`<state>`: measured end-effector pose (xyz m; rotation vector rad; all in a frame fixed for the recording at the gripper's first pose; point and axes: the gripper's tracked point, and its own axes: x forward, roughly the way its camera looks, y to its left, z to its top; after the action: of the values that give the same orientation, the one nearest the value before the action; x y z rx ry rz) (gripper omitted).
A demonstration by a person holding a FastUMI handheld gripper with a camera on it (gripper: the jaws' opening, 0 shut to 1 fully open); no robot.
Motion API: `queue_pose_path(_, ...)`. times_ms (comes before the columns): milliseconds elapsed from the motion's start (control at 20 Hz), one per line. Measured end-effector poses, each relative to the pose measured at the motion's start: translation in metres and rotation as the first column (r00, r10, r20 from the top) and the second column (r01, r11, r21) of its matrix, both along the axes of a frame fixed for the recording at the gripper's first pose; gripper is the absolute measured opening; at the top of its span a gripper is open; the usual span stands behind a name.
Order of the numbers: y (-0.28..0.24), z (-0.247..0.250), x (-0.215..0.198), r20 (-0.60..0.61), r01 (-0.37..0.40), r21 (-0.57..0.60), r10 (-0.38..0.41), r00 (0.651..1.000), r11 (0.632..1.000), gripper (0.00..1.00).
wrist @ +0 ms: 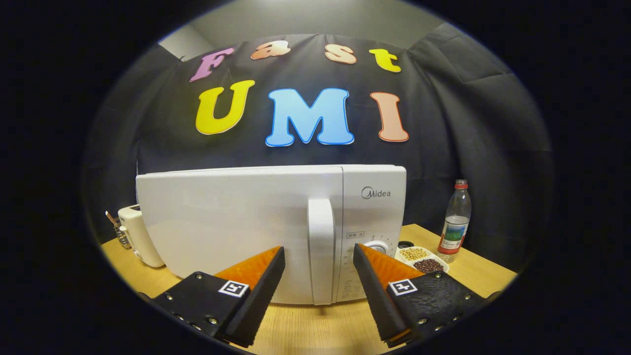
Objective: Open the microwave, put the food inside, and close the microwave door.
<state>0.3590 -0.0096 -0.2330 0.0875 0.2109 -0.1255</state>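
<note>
The white microwave [271,227] has the brand name "Midea" on its right panel, up near the top. Lower on that panel is a small label, too tiny to read. The water bottle [455,222] far to the right has a label, but its words are too small to read.

The gripper [319,256] fingers stand apart.

My camera rides on my gripper [319,256] and looks forward along its two spread fingers, which rise from the bottom of the frame. It sits low, near tabletop height, facing the front of the microwave [271,229] squarely and close, so that the closed door fills the frame's centre. The booth wall behind takes the upper half.
</note>
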Motion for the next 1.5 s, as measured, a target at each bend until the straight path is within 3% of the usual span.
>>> queue_pose_path(50, -0.003, -0.002, 0.001, -0.003, 0.015, 0.015, -0.015, 1.0, 1.0, 0.72)
queue_pose_path(100, -0.003, -0.002, 0.004, -0.002, 0.023, 0.025, -0.023, 1.0, 0.999, 0.65)
queue_pose_path(200, -0.001, -0.009, 0.006, -0.011, 0.013, 0.028, -0.012, 1.0, 1.0, 0.37)
queue_pose_path(250, 0.0, -0.004, 0.004, -0.003, 0.016, 0.002, -0.016, 1.0, 1.0, 0.28)
queue_pose_path(300, 0.002, -0.005, 0.004, -0.005, 0.013, -0.016, -0.013, 1.0, 1.0, 0.28)
queue_pose_path(350, 0.002, -0.005, 0.006, -0.002, 0.011, -0.02, -0.011, 1.0, 1.0, 0.22)
queue_pose_path(450, 0.001, -0.007, 0.005, -0.006, -0.002, 0.006, 0.002, 1.0, 1.0, 0.22)
queue_pose_path(550, 0.002, -0.006, 0.004, -0.011, -0.015, 0.021, 0.016, 1.0, 1.0, 0.14)
queue_pose_path(750, 0.003, -0.007, 0.002, -0.035, -0.014, 0.138, 0.019, 0.999, 0.99, 0.14)
queue_pose_path(900, 0.006, -0.005, -0.003, -0.038, -0.019, 0.141, 0.025, 0.999, 0.99, 0.14)
queue_pose_path(1100, 0.018, 0.0, -0.043, -0.049, -0.054, 0.112, 0.06, 0.997, 0.992, 0.11)
queue_pose_path(1500, 0.091, 0.016, -0.154, -0.02, -0.27, 0.104, 0.274, 0.962, 0.957, 0.1)
